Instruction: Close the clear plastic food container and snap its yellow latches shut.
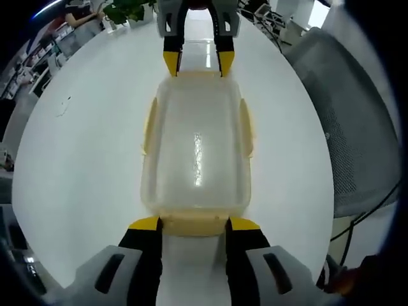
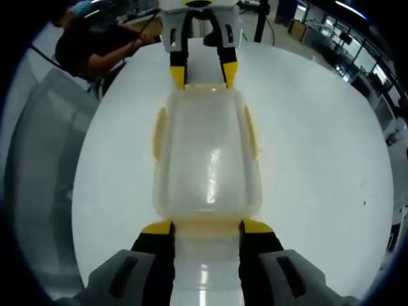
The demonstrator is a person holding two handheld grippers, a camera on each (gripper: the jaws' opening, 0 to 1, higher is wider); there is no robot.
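1. White round table [image 1: 95,146] underfoot of everything, glossy, with a grey mesh chair back [image 1: 357,127] at its right edge in the left gripper view and a seated person in dark clothes [image 2: 95,51] beyond its far left rim in the right gripper view; green plant [image 1: 127,9] at the far edge.
2. Clear plastic food container [image 1: 196,153] lying mid-table, lid on, lengthwise between the two grippers; same container [image 2: 207,153] seen from the opposite end in the right gripper view.
3. Yellow latches along the long sides: left side latch [image 1: 150,124] and right side latch [image 1: 247,127] angled slightly outward from the walls; whether snapped down or loose cannot be told.
4. Near end latch [image 1: 194,223] sitting between the left gripper [image 1: 194,224] jaws, yellow tips touching or just beside its two corners; jaws set narrow, about the latch's width, squeeze not confirmable.
5. Right gripper [image 2: 207,227] placed alike at the other end, tips flanking that end latch [image 2: 207,226], narrow gap, firm hold not discernible.
6. Each gripper also visible at the far end in the other's view, tips at the container's rim.
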